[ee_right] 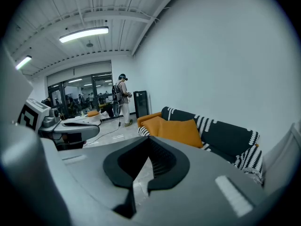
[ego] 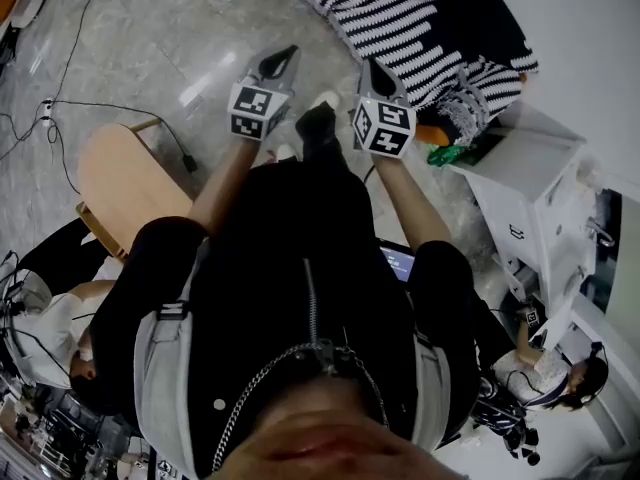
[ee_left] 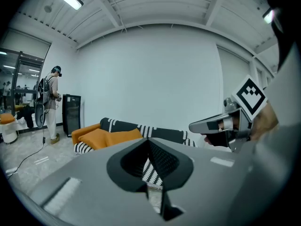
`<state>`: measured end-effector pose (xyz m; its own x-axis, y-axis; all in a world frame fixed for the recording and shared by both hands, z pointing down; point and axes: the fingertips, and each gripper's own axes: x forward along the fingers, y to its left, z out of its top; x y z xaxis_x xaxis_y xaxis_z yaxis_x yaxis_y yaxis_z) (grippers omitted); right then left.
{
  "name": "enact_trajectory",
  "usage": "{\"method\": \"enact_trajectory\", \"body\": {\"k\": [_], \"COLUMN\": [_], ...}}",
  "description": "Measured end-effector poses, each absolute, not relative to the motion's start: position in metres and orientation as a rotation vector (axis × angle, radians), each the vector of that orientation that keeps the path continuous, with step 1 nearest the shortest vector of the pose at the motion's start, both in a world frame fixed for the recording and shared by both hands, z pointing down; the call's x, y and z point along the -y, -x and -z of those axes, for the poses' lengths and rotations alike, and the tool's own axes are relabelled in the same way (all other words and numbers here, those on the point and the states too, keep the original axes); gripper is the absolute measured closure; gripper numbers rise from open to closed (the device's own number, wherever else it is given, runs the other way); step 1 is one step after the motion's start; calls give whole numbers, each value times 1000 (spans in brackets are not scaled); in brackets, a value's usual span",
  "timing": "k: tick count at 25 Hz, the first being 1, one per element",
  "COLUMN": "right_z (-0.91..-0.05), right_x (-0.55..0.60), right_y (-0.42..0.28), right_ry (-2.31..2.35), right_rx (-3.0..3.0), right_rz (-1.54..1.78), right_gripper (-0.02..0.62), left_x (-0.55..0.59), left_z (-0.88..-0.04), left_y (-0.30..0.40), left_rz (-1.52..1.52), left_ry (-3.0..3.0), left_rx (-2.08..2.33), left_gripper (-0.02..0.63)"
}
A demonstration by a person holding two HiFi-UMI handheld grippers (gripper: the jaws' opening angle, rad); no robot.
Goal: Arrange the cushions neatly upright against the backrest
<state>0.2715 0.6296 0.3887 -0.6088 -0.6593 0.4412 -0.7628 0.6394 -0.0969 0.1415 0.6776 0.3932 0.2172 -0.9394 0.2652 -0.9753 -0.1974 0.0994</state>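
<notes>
A black sofa with white stripes [ee_right: 221,135] stands ahead against the white wall, and its striped seat [ego: 400,23] reaches the top of the head view. An orange cushion [ee_right: 178,132] leans on the sofa's left half, with a second orange one [ee_right: 148,118] behind it at the end. The left gripper view shows the same orange cushions [ee_left: 112,136] lying on the seat. My left gripper [ego: 281,60] and right gripper [ego: 374,69] are held side by side in front of my body, short of the sofa. Both are shut with nothing in them.
A round wooden chair [ego: 125,173] stands to my left and a white cabinet [ego: 540,183] to my right, with something green [ego: 450,154] at its foot. Cables [ego: 60,103] cross the grey floor. A person with a backpack [ee_left: 50,102] stands far left by a black cabinet [ee_left: 71,113].
</notes>
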Motion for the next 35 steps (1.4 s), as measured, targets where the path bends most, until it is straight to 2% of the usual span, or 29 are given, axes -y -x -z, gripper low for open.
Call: {"method": "enact_trajectory", "body": {"k": [12, 24, 35], "right_z": [-404, -415, -415], "right_x": [-579, -439, -338], "right_y": [-266, -226, -219], "right_ry": [-1145, -1114, -1074], "right_rx": [2462, 2478, 2485], "right_rz": [-432, -511, -525], "right_gripper": [594, 594, 594], "left_x": [-621, -479, -376], "left_z": [-408, -412, -406], "left_y": [-139, -124, -119], "left_rz": [-247, -329, -338], "left_ry": [-2262, -2316, -2290], "left_rx": [1755, 1668, 1690], "left_gripper": [595, 595, 595]}}
